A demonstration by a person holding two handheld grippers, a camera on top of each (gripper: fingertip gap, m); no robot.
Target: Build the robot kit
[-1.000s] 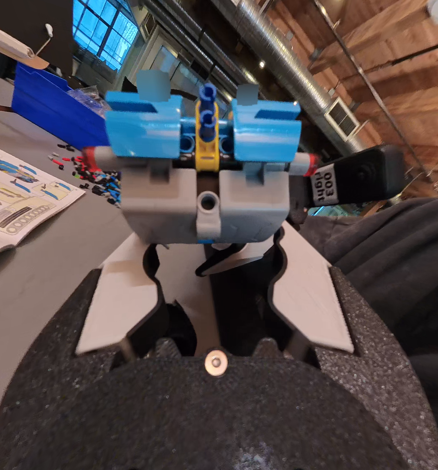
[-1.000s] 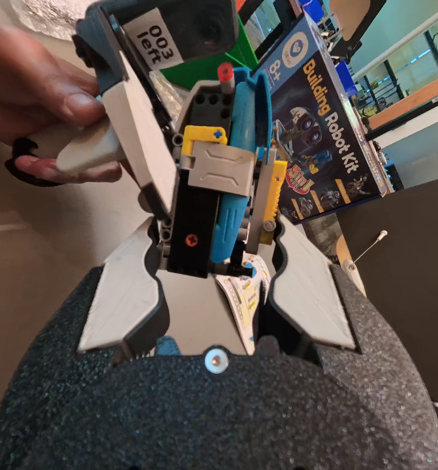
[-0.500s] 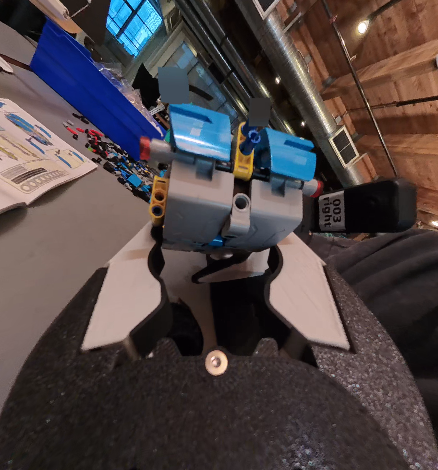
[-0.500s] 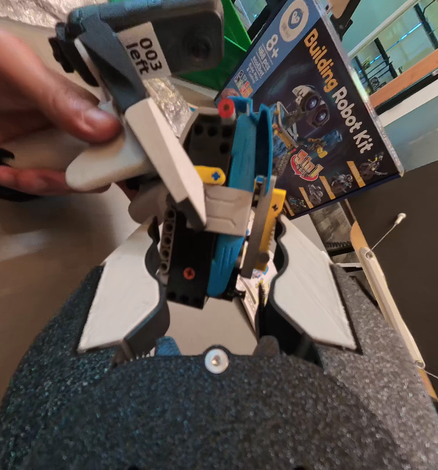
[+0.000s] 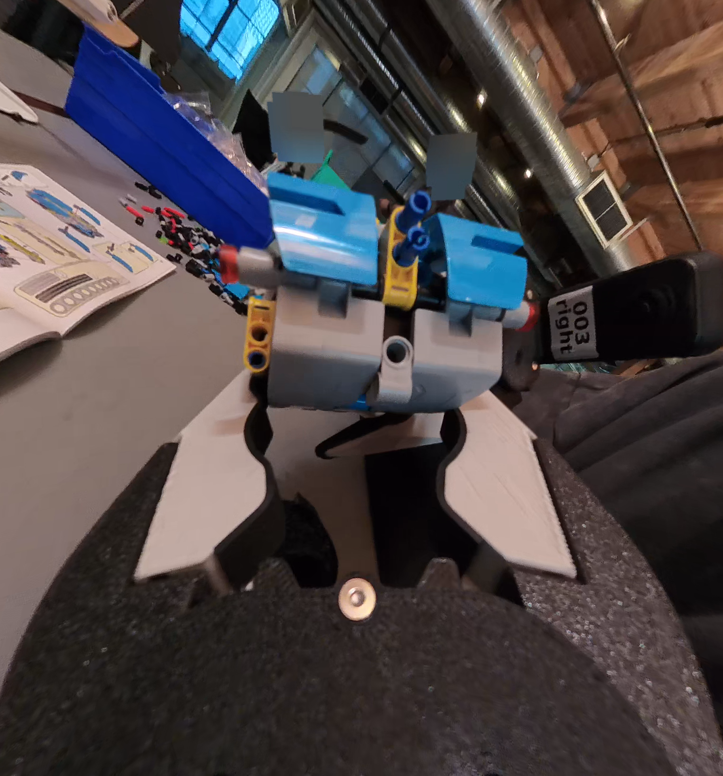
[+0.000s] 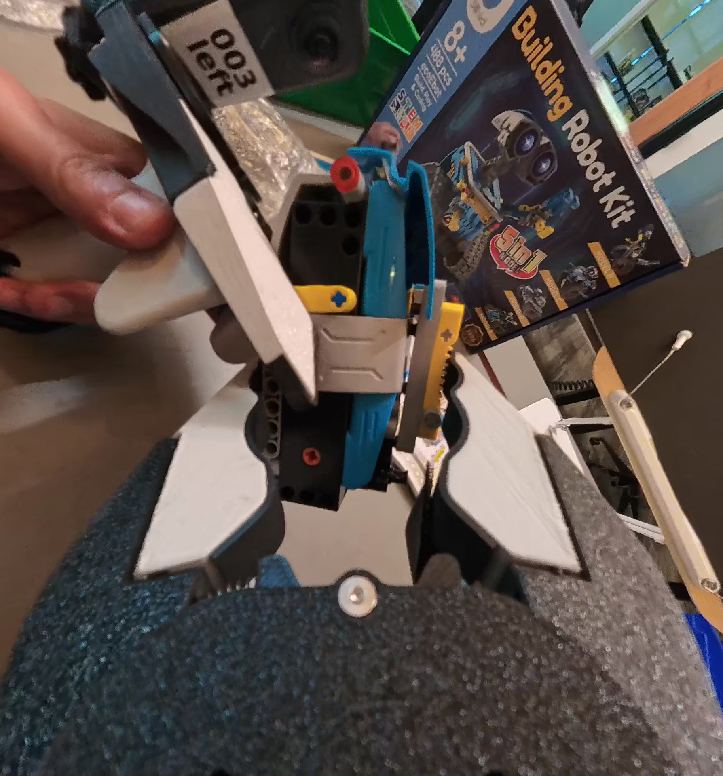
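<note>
A brick-built model (image 5: 385, 327) with blue curved panels, grey blocks, yellow beams and red-tipped axles is held in the air by both grippers. My left gripper (image 5: 364, 399) is shut on the model's grey lower part at the fingertips. My right gripper (image 6: 351, 390) is shut on the same model (image 6: 351, 378), seen edge-on with its black core and blue panel. In the right wrist view the left gripper's white finger (image 6: 250, 273) lies across the model's grey panel, with a hand (image 6: 57, 176) on its handle. The right gripper's black camera body (image 5: 637, 319) shows beside the model.
A blue bin (image 5: 149, 138), an open instruction booklet (image 5: 57, 260) and several small loose parts (image 5: 183, 239) lie on the grey table (image 5: 99, 399). A dark kit box (image 6: 540, 168), a green bin (image 6: 364, 75) and a crinkled plastic bag (image 6: 263, 155) stand behind. Dark cloth (image 5: 645, 462) is at the right. Only a small space, under 4 cm, lies between the two pairs of fingers.
The model and both grippers have tilted and turned a little. In the right wrist view the left gripper's finger has slid lower across the model's grey panel. Both grips have held.
</note>
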